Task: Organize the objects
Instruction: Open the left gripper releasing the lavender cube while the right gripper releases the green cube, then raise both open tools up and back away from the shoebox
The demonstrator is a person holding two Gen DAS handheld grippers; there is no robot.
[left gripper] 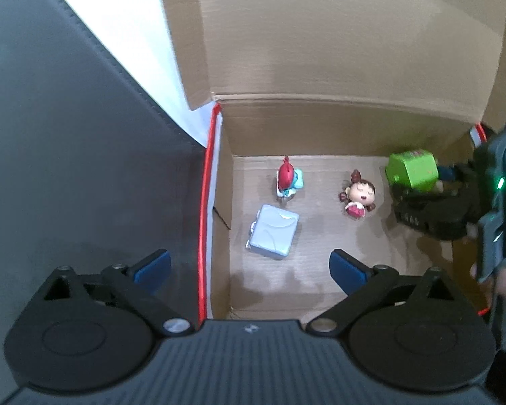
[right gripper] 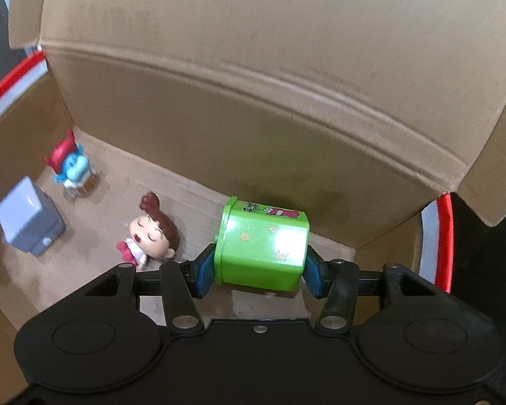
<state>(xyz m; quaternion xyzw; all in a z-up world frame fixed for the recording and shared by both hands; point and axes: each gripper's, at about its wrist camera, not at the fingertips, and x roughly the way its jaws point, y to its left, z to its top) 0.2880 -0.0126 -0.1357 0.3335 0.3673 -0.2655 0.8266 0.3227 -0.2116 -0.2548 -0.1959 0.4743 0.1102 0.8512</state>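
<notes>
My right gripper [right gripper: 258,271] is shut on a green tin [right gripper: 261,241] and holds it on its side inside the open cardboard box [right gripper: 219,108], near the right wall. The left wrist view shows the tin [left gripper: 413,168] in that gripper at the box's right. My left gripper [left gripper: 249,266] is open and empty above the box's near left edge. On the box floor lie a brown-haired doll [left gripper: 357,194] [right gripper: 151,233], a small grey-blue suitcase [left gripper: 273,231] [right gripper: 28,216] and a red and blue figurine [left gripper: 288,179] [right gripper: 72,167].
The box has a red-edged rim [left gripper: 204,209] and a raised back flap [left gripper: 337,33]. A dark grey stitched surface [left gripper: 67,135] lies left of the box, with a white area [left gripper: 118,17] beyond it.
</notes>
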